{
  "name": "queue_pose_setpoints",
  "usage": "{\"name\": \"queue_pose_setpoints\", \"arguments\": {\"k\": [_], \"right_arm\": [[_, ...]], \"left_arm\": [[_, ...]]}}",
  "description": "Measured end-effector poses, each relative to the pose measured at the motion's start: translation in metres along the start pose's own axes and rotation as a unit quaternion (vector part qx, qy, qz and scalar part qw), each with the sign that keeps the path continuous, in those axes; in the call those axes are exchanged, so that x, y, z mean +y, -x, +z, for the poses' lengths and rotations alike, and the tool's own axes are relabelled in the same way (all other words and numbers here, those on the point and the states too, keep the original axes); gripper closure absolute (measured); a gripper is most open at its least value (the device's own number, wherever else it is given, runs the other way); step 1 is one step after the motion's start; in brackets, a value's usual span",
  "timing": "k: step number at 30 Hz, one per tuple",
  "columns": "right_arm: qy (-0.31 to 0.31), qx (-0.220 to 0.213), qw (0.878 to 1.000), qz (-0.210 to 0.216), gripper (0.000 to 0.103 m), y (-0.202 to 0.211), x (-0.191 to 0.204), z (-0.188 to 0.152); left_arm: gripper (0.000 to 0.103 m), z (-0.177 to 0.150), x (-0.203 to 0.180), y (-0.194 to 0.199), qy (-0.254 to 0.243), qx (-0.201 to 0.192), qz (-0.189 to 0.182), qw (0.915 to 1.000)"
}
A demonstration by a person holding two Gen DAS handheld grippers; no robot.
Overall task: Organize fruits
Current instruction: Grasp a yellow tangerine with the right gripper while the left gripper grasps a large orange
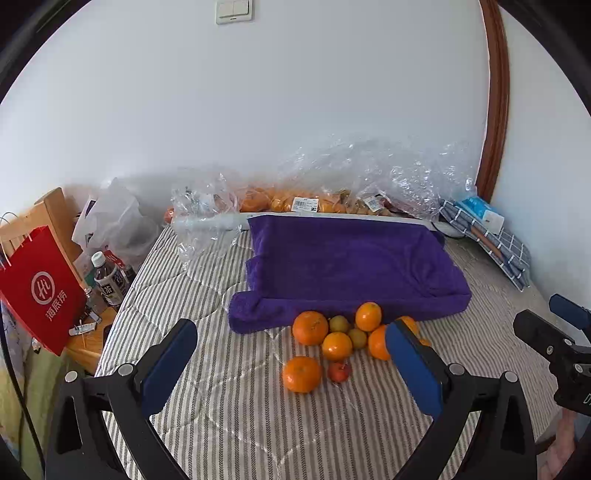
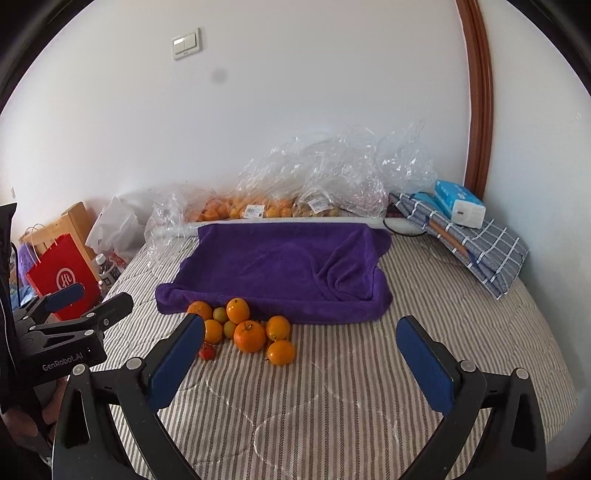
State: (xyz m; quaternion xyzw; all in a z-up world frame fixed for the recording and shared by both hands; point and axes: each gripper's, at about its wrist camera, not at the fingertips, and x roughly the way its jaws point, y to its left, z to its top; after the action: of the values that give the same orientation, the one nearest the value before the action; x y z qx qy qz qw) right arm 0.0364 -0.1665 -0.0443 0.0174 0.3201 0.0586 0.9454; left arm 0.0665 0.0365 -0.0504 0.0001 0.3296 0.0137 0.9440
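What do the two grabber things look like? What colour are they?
Both look alike. The left gripper and the right gripper each have a black frame that curves out like a big Y, with silver bolts at the joints. Each finger ends in a flat blue pad. The side of the left one, seen from the right camera, carries white letters: GenRobot.AI. No cables or sleeves show clearly.

A white wall (image 1: 295, 110) is being lit evenly by soft daylight. A striped bed (image 2: 332, 387) is being set against the wall, below a light switch (image 1: 234, 11). A brown door frame (image 1: 496, 92) is being shown right of the bed, a wooden stand (image 1: 85, 343) left of it.
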Motion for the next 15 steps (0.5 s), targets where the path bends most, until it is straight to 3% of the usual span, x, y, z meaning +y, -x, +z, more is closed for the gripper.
{"name": "queue_pose_setpoints", "arguments": {"k": [5, 10, 13, 15], "right_arm": [[-0.002, 0.026, 1.0, -0.01, 0.007, -0.036, 0.0, -0.015], [-0.013, 0.079, 0.997, 0.007, 0.031, -0.075, -0.006, -0.034], [-0.019, 0.09, 0.996, 0.022, 0.04, -0.089, -0.007, -0.044], [-0.019, 0.094, 0.995, 0.03, 0.04, -0.096, -0.004, -0.046]], "left_arm": [[0.001, -0.012, 0.014, -0.036, 0.006, 0.038, 0.005, 0.9993], [0.005, -0.028, 0.032, -0.066, 0.03, 0.07, 0.001, 0.9971], [0.005, -0.035, 0.034, -0.077, 0.032, 0.08, -0.006, 0.9963], [0.005, -0.04, 0.033, -0.081, 0.029, 0.084, -0.007, 0.996]]}}
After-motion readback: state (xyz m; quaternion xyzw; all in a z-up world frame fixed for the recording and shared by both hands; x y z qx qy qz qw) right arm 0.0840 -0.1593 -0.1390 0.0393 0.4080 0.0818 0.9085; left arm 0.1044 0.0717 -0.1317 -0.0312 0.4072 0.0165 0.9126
